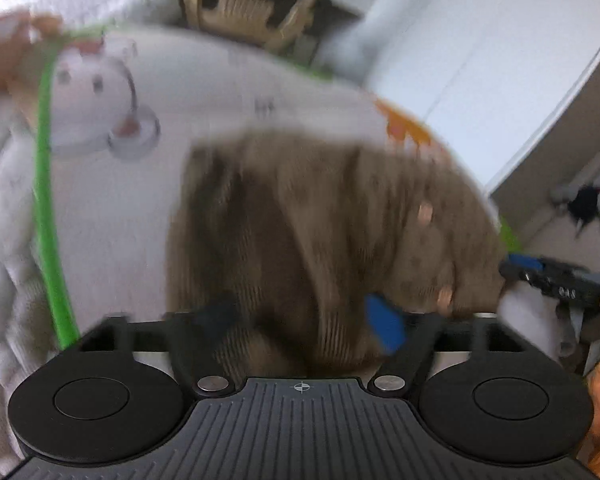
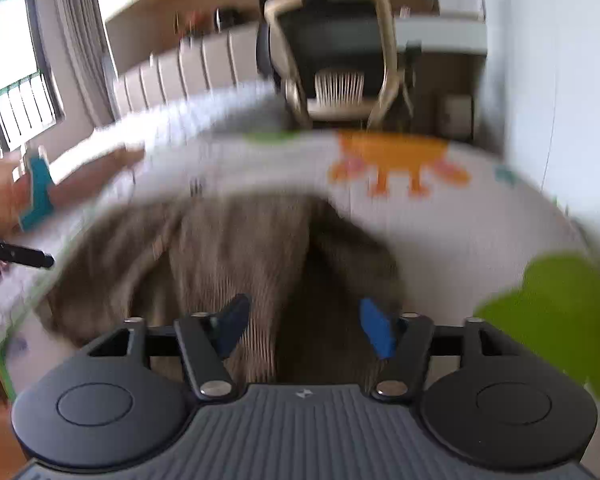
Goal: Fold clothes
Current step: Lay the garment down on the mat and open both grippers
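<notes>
White printed mat carries one brown garment; left tool and right tool gape, gripping nothing.

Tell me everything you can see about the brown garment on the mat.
The brown garment looks like a ribbed knit, plain brown with a few small pale round spots that may be buttons. It lies crumpled in soft folds on a white printed mat, not yet folded flat. Both views are blurred. The left claw and right claw each stand open over its near edge, fabric showing between the fingers, with no visible pinch.
</notes>
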`<state>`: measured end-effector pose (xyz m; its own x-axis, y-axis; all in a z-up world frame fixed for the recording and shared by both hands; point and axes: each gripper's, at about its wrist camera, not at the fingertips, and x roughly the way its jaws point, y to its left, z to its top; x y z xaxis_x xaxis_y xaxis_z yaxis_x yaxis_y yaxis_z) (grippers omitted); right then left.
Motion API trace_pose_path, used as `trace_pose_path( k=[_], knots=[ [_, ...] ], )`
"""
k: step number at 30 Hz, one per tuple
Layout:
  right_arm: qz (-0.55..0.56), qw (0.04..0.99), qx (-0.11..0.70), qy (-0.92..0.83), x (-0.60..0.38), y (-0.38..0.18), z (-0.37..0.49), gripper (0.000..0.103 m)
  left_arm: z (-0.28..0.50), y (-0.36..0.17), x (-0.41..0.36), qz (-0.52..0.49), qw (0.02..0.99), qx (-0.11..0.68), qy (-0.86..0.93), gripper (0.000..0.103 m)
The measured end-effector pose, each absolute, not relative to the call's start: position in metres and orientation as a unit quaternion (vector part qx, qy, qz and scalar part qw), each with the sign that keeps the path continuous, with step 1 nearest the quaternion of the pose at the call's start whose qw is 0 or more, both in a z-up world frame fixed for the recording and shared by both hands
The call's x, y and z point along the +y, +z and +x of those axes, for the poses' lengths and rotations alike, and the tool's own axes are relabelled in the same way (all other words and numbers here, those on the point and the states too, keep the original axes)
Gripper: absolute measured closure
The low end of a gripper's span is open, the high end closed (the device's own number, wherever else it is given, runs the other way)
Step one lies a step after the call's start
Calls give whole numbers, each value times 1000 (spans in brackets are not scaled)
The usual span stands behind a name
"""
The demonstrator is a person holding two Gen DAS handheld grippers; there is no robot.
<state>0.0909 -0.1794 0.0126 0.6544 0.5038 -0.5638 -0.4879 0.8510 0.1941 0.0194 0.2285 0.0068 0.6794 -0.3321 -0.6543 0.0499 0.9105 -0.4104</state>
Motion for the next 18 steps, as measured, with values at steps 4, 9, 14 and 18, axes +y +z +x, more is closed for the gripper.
trace_pose_path(
  k=[4, 9, 14, 18],
  knots=[
    [29, 911, 276, 306, -154, 33, 108, 29, 40, 28, 223, -208, 910, 336, -122, 16],
    [51, 888, 296, 350, -85, 10, 157, 0, 91, 7, 201, -244, 899, 336, -138, 9],
    [41, 882, 346, 318, -61, -33, 179, 0, 113, -28, 177, -185, 908, 367, -87, 3],
    [47, 881, 357, 307, -59, -33, 176, 0, 110, -29, 162, -137, 918, 361, -87, 0]
  ],
)
